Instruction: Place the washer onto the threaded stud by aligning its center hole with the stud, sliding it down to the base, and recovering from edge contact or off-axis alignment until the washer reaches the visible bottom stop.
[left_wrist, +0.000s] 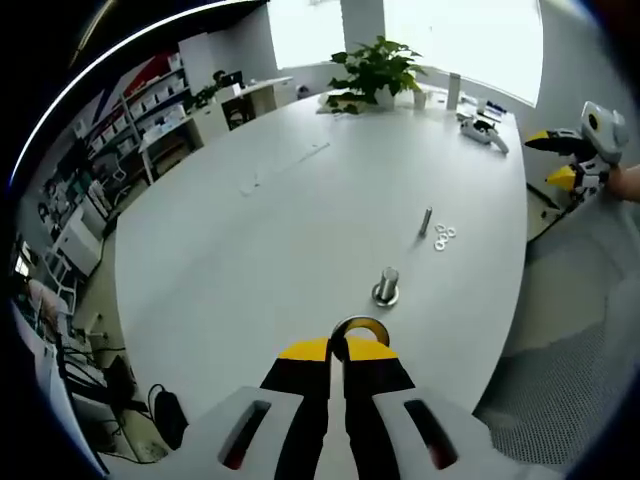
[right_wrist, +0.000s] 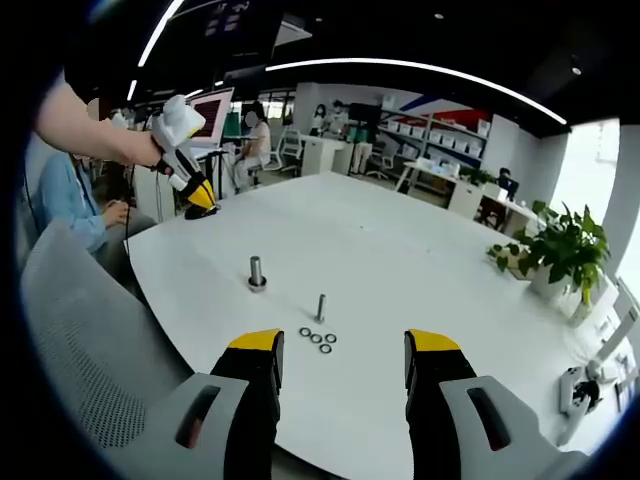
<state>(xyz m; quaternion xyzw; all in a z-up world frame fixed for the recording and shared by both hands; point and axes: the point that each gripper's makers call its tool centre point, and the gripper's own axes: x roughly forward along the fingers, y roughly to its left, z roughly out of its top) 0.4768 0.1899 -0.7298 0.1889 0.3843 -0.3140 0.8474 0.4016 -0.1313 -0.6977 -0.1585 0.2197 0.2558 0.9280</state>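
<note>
Left hand-held gripper (left_wrist: 344, 350): yellow-tipped jaws pressed together on the lower edge of a thin silver metal washer ring (left_wrist: 361, 328), held on edge so the ring rises beyond the tips with its hole showing. Straight ahead along the jaws, just beyond the ring: the short upright grey threaded stud on its round flanged base (left_wrist: 386, 284), standing on the broad white oval surface (left_wrist: 250, 260). Long axis of the stud vertical from the surface; ring plane looking tilted rather than flat, so hole not yet square to that axis, as far as can be judged. Ring near the stud but apart from it, short of the stud's top and not over it. Seen in the right gripper view as held high over the near edge of the surface, well above the stud (right_wrist: 256, 273).

Right hand-held gripper (right_wrist: 342, 352): jaws spread wide, pinching nothing, hovering at the surface edge. Between its tips, farther out: a slim upright grey metal pin (right_wrist: 321, 306) and a cluster of small loose silver washers (right_wrist: 316, 339) lying flat just beside it.

Left nearer the stud and carrying the part. Coming move, by judgement: forward and over, ring levelled, hole centred on the stud top, then down to the flange. Risk: rim catching the stud's top edge if tilted.
</note>
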